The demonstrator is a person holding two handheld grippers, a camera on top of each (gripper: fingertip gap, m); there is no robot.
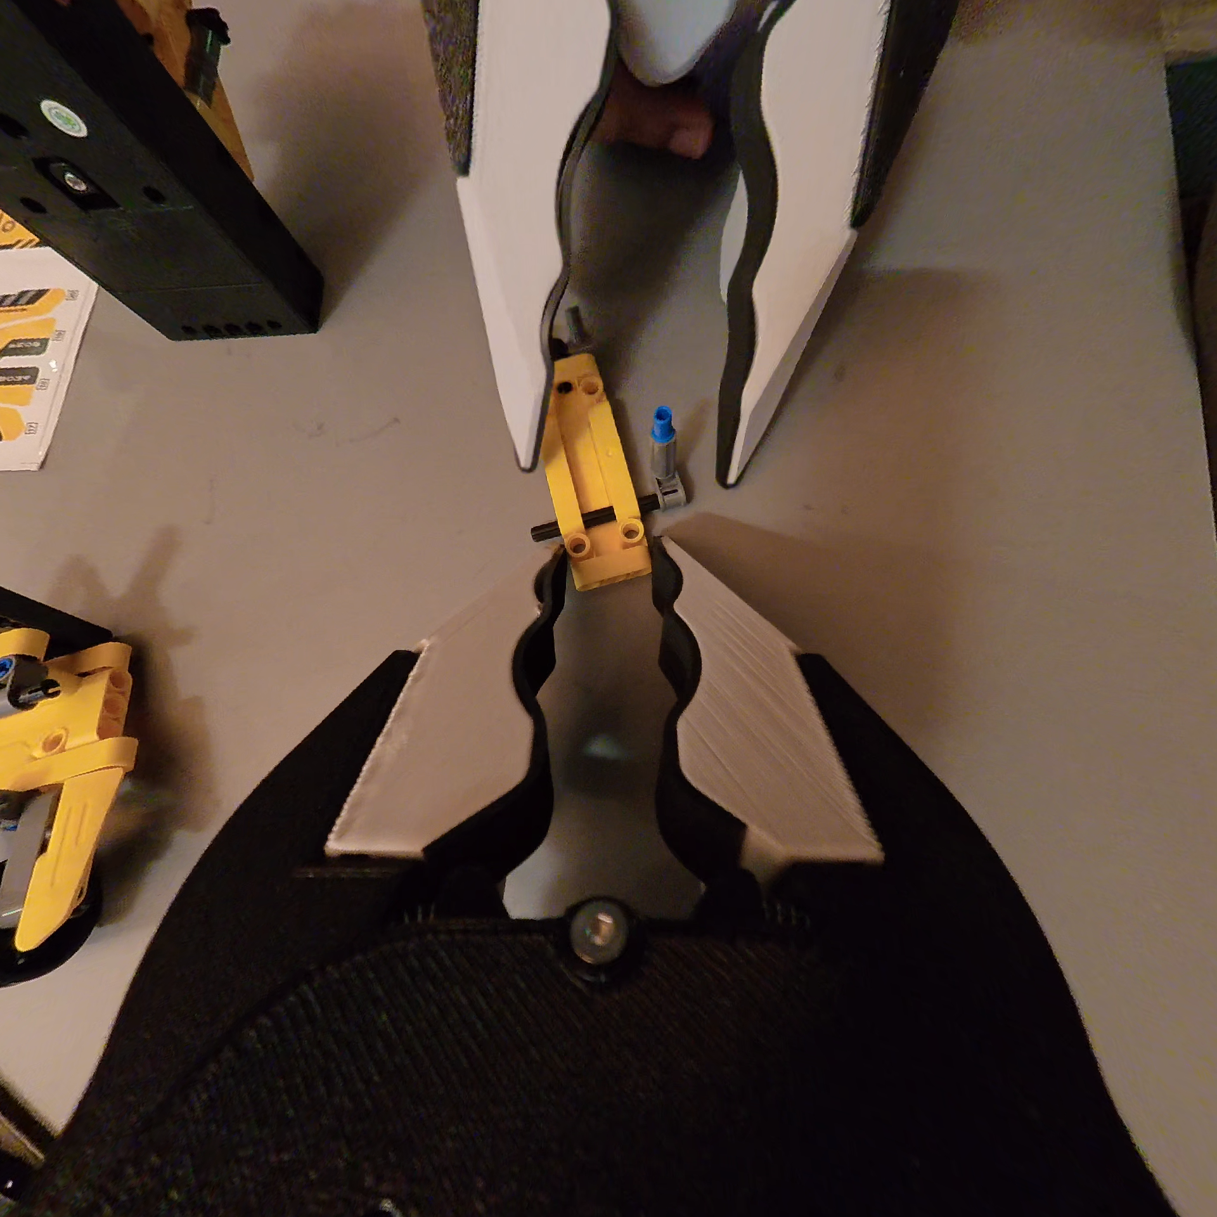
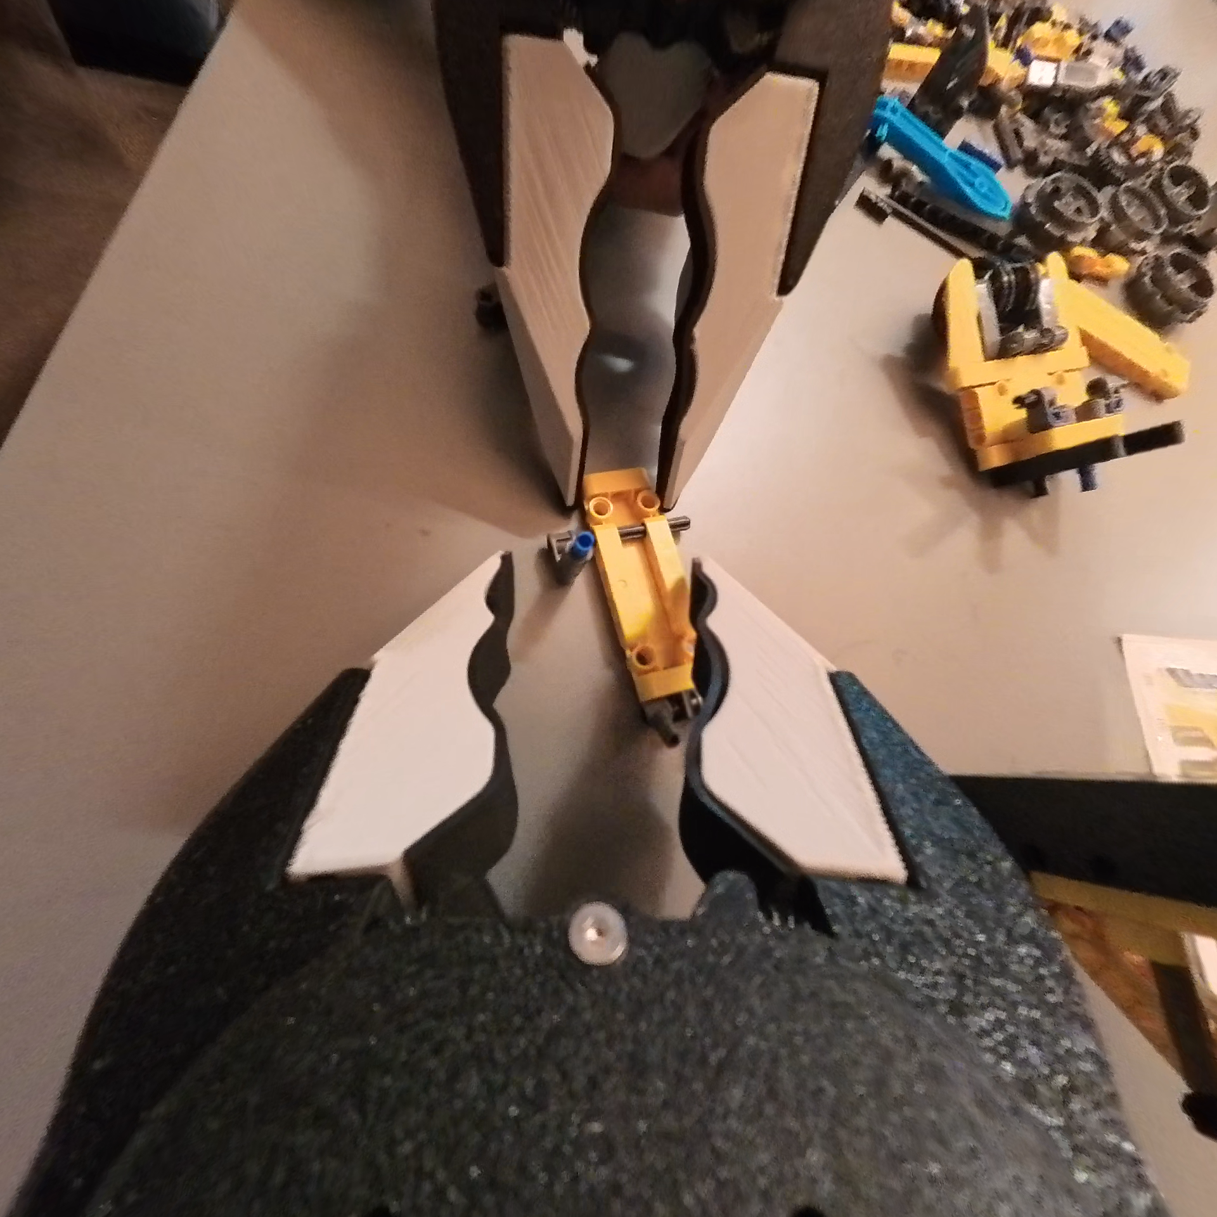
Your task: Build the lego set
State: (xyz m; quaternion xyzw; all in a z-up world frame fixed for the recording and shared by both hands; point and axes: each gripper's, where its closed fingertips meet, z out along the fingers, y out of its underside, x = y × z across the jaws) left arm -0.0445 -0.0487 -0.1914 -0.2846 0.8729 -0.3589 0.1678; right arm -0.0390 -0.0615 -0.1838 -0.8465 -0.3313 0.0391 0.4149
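Dim warm light, blurred edges

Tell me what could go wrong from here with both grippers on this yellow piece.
1. The left gripper pinches only the end of the long yellow plastic building-toy beam, so it may pivot.
2. The open right gripper touches the beam with one finger only and could push it askew.
3. The small grey connector with blue pin on the black axle could get knocked.

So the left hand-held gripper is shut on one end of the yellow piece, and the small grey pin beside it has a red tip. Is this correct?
Not quite: the small grey pin has a blue tip, as the left wrist view shows. The left hand-held gripper is shut on the yellow piece.
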